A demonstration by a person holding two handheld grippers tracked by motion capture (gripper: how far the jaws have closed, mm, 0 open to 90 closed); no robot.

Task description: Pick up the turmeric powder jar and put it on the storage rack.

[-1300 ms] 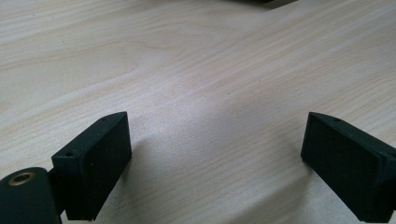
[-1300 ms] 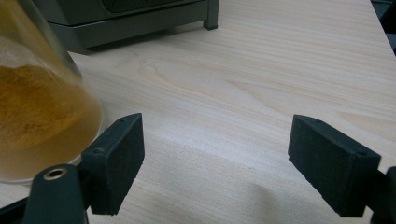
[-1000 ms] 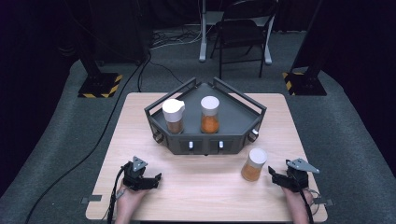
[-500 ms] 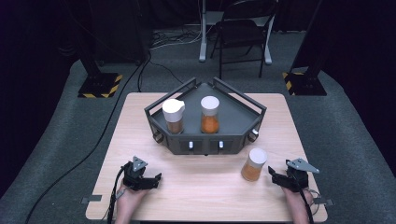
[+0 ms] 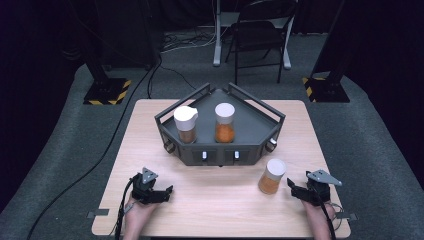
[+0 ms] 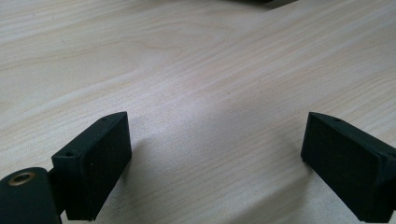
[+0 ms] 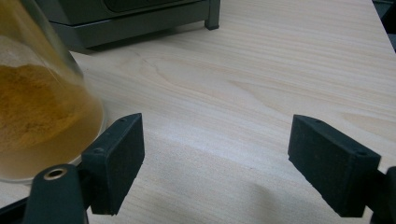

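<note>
A clear jar of orange powder with a white lid (image 5: 272,176) stands on the wooden table (image 5: 215,200), in front of and right of a dark grey tray (image 5: 250,142). Two similar white-lidded jars stand inside the tray, one at the left (image 5: 185,124) and one in the middle (image 5: 224,122). My right gripper (image 5: 296,190) rests on the table just right of the loose jar, open; in the right gripper view the jar (image 7: 42,116) sits outside the left jaw, with bare wood between the jaws. My left gripper (image 5: 165,192) lies open at the table's front left, over bare wood (image 6: 215,135).
The tray has raised rails and two small white-marked latches on its front face (image 5: 220,155). Beyond the table stand a folding chair (image 5: 260,35) and black stands with yellow-striped bases (image 5: 107,90). A cable (image 5: 100,160) trails along the floor at the left.
</note>
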